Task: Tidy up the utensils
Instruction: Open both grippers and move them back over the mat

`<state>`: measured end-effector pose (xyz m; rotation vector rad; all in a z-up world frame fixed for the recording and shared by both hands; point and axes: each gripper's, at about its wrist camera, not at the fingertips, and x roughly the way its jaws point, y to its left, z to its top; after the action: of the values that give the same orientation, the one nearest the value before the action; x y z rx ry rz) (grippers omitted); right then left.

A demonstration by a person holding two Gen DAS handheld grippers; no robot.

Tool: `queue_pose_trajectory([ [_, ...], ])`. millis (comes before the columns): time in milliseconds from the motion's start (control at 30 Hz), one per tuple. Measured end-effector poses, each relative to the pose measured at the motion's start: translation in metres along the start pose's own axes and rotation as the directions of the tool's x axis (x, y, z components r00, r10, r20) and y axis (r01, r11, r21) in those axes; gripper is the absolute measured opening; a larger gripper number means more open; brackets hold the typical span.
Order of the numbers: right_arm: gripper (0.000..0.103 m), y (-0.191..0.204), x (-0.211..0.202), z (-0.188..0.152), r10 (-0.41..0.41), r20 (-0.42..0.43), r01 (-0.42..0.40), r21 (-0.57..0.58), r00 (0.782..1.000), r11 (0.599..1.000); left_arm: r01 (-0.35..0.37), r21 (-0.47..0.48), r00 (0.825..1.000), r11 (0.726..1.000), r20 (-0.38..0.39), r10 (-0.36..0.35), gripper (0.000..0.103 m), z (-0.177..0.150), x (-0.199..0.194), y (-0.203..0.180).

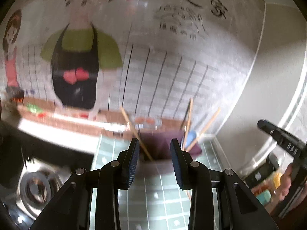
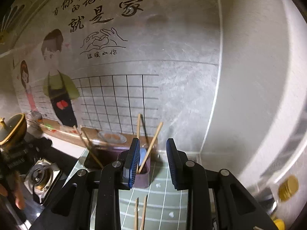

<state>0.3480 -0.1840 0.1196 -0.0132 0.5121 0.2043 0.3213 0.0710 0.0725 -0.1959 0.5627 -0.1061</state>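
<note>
My left gripper (image 1: 155,153) is open with nothing between its pads. Just beyond it a dark purple holder (image 1: 153,147) stands on the green grid mat (image 1: 153,191) with one wooden chopstick (image 1: 134,128) leaning in it. My right gripper (image 2: 151,161) is also open and empty. Past its left finger stands a lighter purple cup (image 2: 143,178), which holds chopsticks (image 2: 152,143) and a blue spoon (image 2: 143,155). That cup (image 1: 194,149) also shows to the right in the left wrist view. Two loose chopsticks (image 2: 140,212) lie on the mat (image 2: 165,201) under the right gripper.
A gas burner (image 2: 40,176) sits left of the mat, also seen as the burner (image 1: 36,189). A gold-rimmed pot lid (image 2: 13,128) stands at far left. The decorated wall rises close behind the holders. Jars with yellow lids (image 2: 287,187) crowd the right. A hand (image 1: 287,180) shows at the right edge.
</note>
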Motion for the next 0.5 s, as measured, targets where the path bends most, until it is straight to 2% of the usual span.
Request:
queue_pose_trajectory([
  [133,0.029,-0.003,-0.015,-0.026,-0.028,-0.036,0.029,0.021,0.999,0.999,0.015,-0.016,0.999,1.000,-0.046,-0.016,0.035,-0.042,-0.005,-0.007],
  [267,0.029,-0.007,-0.021,-0.063,-0.017,-0.087,0.020,0.036,0.996,0.999,0.011,-0.021,0.996,1.000,-0.089,-0.013,0.035,-0.083,-0.007,-0.015],
  [500,0.029,-0.012,-0.009,-0.131,-0.012,-0.226,0.020,0.037,0.974,0.999,-0.007,-0.005,0.982,1.000,-0.190,0.006,0.035,-0.145,-0.003,-0.030],
])
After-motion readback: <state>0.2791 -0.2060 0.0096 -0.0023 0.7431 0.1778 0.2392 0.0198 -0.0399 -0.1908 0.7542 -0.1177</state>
